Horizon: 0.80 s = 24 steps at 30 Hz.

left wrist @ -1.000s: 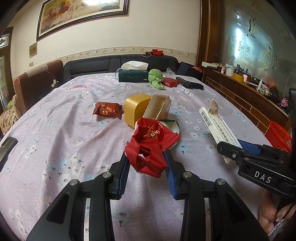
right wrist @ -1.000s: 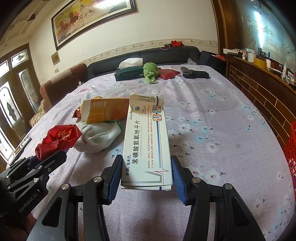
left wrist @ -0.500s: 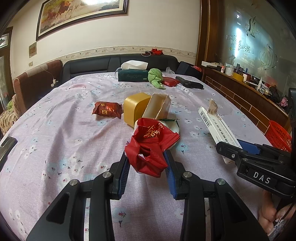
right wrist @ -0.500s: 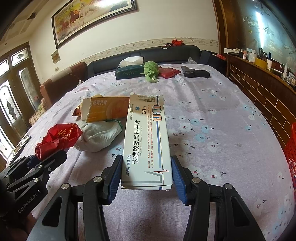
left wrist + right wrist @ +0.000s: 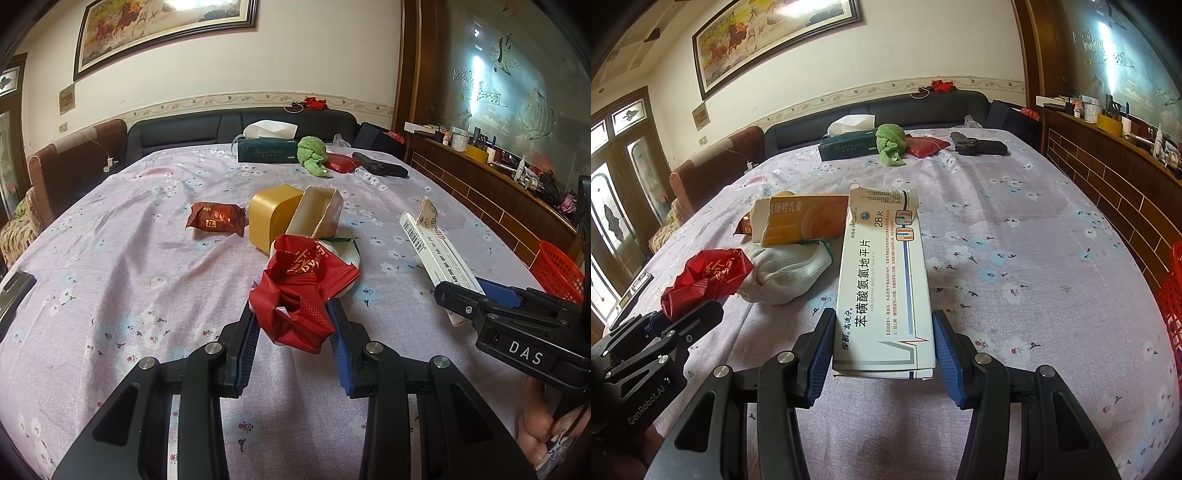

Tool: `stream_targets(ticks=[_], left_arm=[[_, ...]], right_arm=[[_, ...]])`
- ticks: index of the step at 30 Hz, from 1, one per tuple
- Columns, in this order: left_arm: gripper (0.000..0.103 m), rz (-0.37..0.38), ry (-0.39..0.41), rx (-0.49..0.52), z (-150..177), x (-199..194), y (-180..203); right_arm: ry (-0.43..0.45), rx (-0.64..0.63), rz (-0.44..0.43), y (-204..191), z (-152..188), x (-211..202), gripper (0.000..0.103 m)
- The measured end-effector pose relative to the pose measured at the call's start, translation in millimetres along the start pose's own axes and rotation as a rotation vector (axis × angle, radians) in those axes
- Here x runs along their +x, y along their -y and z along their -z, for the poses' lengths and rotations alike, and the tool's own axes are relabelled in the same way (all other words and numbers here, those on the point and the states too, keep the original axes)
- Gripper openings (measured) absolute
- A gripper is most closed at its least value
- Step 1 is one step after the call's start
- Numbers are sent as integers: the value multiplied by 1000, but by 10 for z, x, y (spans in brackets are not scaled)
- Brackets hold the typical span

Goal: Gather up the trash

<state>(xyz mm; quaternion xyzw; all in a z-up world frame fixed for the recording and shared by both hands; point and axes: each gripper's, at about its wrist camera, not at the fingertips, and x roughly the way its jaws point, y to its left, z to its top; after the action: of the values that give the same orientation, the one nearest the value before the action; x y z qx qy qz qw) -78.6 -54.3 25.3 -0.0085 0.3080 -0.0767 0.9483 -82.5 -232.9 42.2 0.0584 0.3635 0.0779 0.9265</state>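
My left gripper (image 5: 292, 325) is shut on a crumpled red wrapper (image 5: 303, 291), held just above the flowered tablecloth; the wrapper also shows in the right wrist view (image 5: 709, 280). My right gripper (image 5: 884, 343) is shut on a white medicine box (image 5: 884, 284) with Chinese print, which lies flat along the cloth; the box also shows in the left wrist view (image 5: 436, 254). A red basket (image 5: 557, 269) stands off the table's right edge and also shows in the right wrist view (image 5: 1171, 291).
On the table lie a yellow torn carton (image 5: 801, 221), a gold box (image 5: 273, 214), a white sock (image 5: 786, 269), a dark red snack packet (image 5: 216, 218), a tissue box (image 5: 267, 149), a green cloth (image 5: 314, 155), a red pouch (image 5: 925, 146) and a black object (image 5: 977, 147).
Barely anything: both grippers keep their hold and the views shift only slightly.
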Motion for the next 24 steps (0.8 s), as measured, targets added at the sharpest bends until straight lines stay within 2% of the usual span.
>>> stream_targets(ticks=[16,24], left_arm=[[35,33,49,10,-5,-100,-7],[35,72,40,9,-60,-182,83]], right_arm=[[22,18,12,44,8,-65,55],[33,39,7,162,23,-252,55]])
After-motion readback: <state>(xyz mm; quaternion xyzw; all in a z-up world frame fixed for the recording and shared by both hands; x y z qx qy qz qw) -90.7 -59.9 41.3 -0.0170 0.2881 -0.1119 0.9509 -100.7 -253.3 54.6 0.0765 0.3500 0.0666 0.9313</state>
